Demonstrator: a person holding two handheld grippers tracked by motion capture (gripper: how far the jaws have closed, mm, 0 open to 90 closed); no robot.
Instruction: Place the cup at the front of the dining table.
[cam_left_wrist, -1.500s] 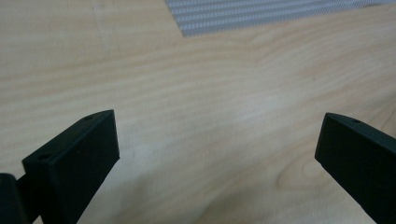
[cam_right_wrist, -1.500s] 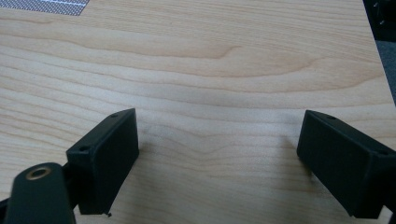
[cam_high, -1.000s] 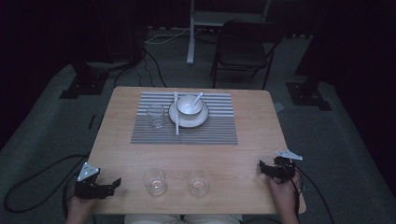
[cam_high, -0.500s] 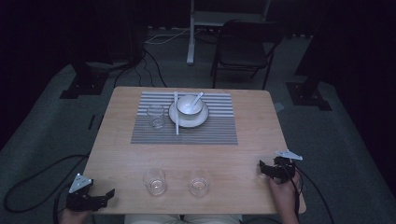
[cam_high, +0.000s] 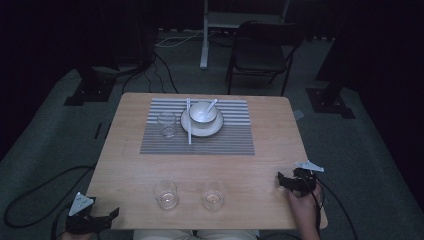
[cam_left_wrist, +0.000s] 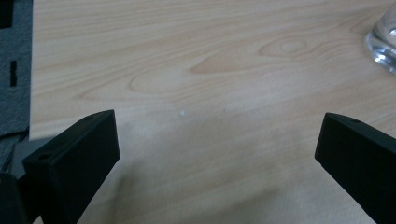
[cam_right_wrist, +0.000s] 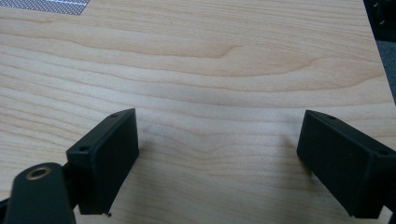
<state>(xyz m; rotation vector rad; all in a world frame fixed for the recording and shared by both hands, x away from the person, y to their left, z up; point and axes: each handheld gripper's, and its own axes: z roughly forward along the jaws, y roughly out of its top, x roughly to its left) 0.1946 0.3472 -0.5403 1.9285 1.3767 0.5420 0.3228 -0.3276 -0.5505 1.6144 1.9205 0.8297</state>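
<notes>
1. Two empty glasses were seen near the front edge of the table (cam_high: 125, 165): the left glass (cam_high: 165, 194) and the right glass (cam_high: 213, 194), standing apart, between the two grippers.
2. The left glass lay ahead of the left gripper (cam_high: 102, 220) and off to the side of its right jaw, well apart from it; in the left gripper view only its edge (cam_left_wrist: 384, 42) was caught at the upper right corner.
3. The left gripper's (cam_left_wrist: 217, 154) jaws were spread wide with nothing between them but bare wood, at the table's near left corner.
4. The right gripper (cam_high: 284, 181) was held low over the table by a hand (cam_high: 304, 207), jaws likewise wide apart and empty (cam_right_wrist: 219, 154); the right glass stood beyond its jaw tips, near but not touching.
5. Farther off, a striped mat (cam_high: 240, 142) carried a third glass (cam_high: 166, 124), a plate (cam_high: 212, 131) with a bowl (cam_high: 202, 113) and spoon (cam_high: 212, 104), and a chopstick (cam_high: 189, 122).
6. The step in hand was judged to be a reach for a glass. It would be done well if the jaws were kept wide, brought level around the glass's lower half, centred, and closed gently so the smooth wall was not tipped or squeezed out.
</notes>
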